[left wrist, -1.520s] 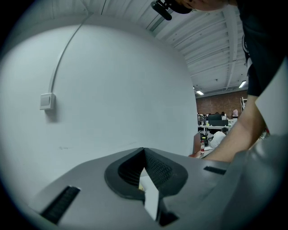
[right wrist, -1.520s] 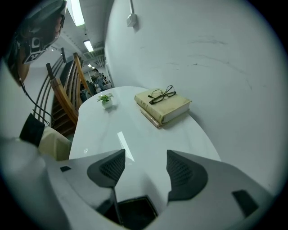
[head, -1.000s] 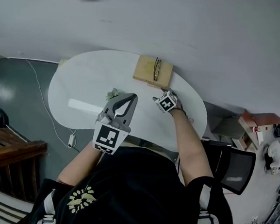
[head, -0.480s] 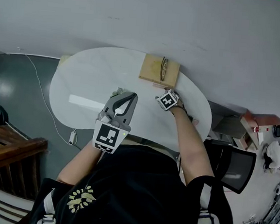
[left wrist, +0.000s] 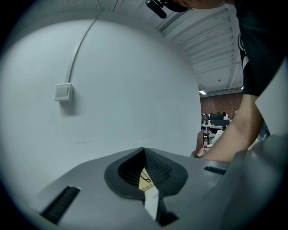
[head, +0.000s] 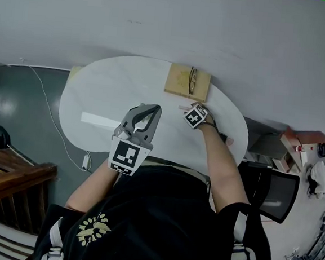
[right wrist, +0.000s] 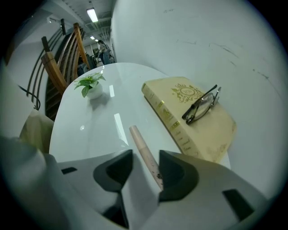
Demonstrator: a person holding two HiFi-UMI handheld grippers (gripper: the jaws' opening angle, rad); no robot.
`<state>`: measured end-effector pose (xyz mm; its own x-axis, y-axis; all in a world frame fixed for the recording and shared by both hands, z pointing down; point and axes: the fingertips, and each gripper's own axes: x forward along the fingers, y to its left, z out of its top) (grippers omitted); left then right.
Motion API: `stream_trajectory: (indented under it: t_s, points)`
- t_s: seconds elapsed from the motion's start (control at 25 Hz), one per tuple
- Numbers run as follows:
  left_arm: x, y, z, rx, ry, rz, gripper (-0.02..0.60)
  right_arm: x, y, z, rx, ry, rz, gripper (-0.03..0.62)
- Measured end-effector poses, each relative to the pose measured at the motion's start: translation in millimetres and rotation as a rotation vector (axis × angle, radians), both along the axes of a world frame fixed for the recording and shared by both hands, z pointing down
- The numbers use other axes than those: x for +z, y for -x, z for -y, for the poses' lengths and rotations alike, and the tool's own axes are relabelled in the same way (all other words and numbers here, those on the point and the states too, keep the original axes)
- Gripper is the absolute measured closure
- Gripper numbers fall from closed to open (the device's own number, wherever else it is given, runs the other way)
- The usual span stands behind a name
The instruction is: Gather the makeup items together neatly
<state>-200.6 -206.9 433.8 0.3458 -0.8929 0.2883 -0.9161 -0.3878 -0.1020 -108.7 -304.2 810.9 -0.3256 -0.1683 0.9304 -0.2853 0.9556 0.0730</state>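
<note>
1. Now, our right gripper (right wrist: 145,162) has just been closing its jaws. They stand partly apart astride the slim pink makeup tube (right wrist: 144,150), not yet pinching it. The tube lies on the white table (right wrist: 90,130) just beside the book (right wrist: 198,128).
2. We should centre the tube, then squeeze gently so it can't roll.
3. Our left gripper (left wrist: 144,150) is closed on nothing.
4. We count one tube, one book, one pair of glasses (right wrist: 201,104) and one plant (right wrist: 91,84).

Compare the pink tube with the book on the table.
The pink tube is slim and round; the book is broad and flat. The tube is pale pink, the book tan with gold print. The book carries glasses; the tube bears nothing. Both lie flat on the white table.
</note>
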Motion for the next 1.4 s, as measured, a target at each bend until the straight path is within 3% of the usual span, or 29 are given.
stream_trajectory:
  t_s: [0.04, 0.08, 0.44, 0.76, 1.4]
  points:
    - [1, 2, 0, 0.002, 0.003, -0.001, 0.569, 0, -5, -2, 0.019, -0.011, -0.001, 0.456]
    - [2, 3, 1, 0.006, 0.007, -0.002, 0.569, -1, -10, -3, 0.044, -0.025, 0.005, 0.510]
    - [5, -36, 9, 0.154, -0.001, -0.004, 0.569, -2, -61, -32, 0.280, -0.015, 0.079, 0.510]
    - [5, -75, 10, 0.262, -0.004, -0.012, 0.569, -1, -109, -54, 0.395, -0.022, 0.063, 0.510]
    - [11, -114, 4, 0.325, 0.008, -0.019, 0.569, -10, -161, -75, 0.546, -0.032, 0.084, 0.510]
